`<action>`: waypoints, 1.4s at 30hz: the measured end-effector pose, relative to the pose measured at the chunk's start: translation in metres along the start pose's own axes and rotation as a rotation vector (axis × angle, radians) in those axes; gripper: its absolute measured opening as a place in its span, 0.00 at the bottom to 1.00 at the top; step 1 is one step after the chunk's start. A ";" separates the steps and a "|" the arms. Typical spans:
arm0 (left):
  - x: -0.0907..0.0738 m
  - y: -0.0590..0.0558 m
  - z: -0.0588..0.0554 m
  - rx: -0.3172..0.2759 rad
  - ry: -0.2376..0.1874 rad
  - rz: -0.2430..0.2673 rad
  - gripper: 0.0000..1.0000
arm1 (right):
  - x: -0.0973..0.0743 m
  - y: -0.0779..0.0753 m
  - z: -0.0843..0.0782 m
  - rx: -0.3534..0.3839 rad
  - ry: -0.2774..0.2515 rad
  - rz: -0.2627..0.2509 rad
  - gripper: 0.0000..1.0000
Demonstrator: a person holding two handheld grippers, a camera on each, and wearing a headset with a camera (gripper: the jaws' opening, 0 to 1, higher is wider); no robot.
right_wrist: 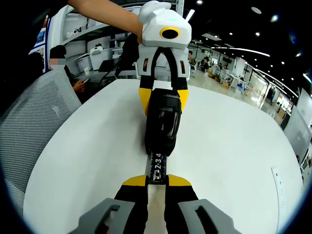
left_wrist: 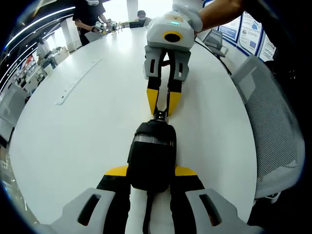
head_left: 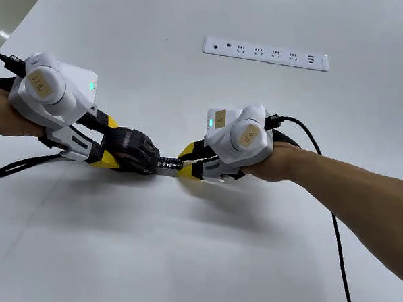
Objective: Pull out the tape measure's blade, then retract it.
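Well beyond the tape measure lies a power strip.

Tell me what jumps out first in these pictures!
In the middle of the white table, the left claw squeezes a black tape measure. The right claw, nose to nose with it, pinches the blade, which sticks out just a little between them. A white power strip lies far back on the table.
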State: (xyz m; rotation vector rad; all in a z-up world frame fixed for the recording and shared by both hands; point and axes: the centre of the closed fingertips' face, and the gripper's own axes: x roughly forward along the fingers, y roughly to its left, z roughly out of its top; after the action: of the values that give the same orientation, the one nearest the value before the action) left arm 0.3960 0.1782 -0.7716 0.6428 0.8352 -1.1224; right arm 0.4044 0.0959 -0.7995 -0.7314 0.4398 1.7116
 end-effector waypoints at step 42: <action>0.001 0.000 0.001 0.002 0.017 -0.014 0.25 | -0.038 0.007 -0.036 0.015 0.048 -0.031 0.08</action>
State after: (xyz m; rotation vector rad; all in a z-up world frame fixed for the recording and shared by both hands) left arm 0.3965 0.1770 -0.7715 0.6500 0.8540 -1.1316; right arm 0.4114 0.0435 -0.8005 -0.7666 0.4713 1.6627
